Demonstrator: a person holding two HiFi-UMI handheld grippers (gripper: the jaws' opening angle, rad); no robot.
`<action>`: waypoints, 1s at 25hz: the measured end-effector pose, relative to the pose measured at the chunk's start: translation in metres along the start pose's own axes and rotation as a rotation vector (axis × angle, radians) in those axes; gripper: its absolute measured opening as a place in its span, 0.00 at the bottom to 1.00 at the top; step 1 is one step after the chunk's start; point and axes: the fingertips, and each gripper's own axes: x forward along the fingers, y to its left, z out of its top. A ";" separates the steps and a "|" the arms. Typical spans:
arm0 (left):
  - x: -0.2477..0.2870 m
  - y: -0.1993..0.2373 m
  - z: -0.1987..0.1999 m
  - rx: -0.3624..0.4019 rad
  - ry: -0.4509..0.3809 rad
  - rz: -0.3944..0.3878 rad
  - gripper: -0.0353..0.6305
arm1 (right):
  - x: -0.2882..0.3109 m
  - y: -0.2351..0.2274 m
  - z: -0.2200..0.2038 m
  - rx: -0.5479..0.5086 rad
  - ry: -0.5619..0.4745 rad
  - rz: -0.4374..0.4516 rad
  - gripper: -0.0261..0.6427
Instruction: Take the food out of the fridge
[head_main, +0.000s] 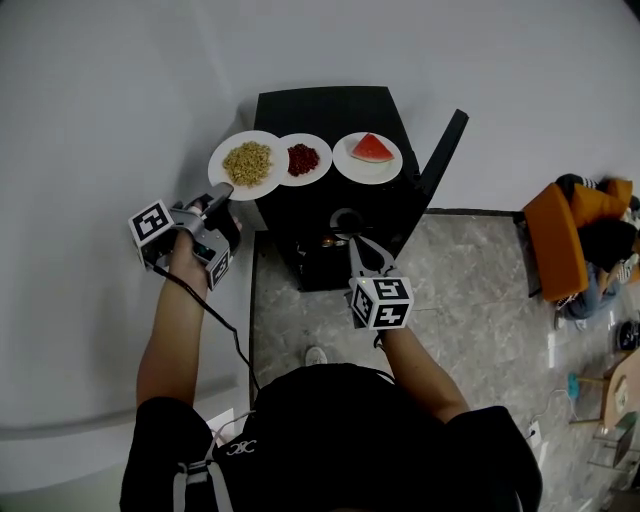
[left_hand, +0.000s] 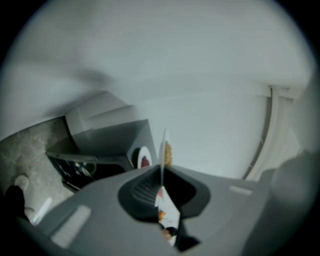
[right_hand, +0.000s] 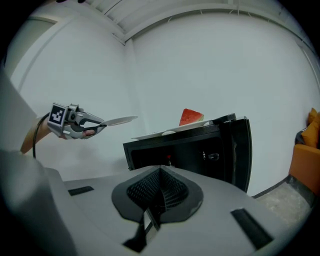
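Reaching out to the left, about level, the left gripper (head_main: 222, 190) has its jaws closed on the rim of the plate of grains (head_main: 247, 165). It holds the plate nearly flat in the air, at the left edge of the fridge (head_main: 330, 108) top. The plate of red food (head_main: 303, 159) and the watermelon plate (head_main: 368, 157) stand on that top. The right gripper (right_hand: 159, 172), jaws together and empty, points at the open fridge, forearm stretched forward.

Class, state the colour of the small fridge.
Black: the fridge shows best in the head view.
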 end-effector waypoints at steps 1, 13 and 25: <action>0.008 -0.002 0.008 0.009 0.009 0.000 0.07 | 0.000 0.001 0.000 -0.001 -0.003 -0.004 0.03; 0.127 0.010 0.071 0.083 0.182 0.071 0.07 | 0.009 -0.027 0.008 0.006 -0.023 -0.117 0.03; 0.202 0.047 0.098 0.020 0.292 0.159 0.07 | 0.033 -0.030 0.006 -0.030 0.005 -0.172 0.03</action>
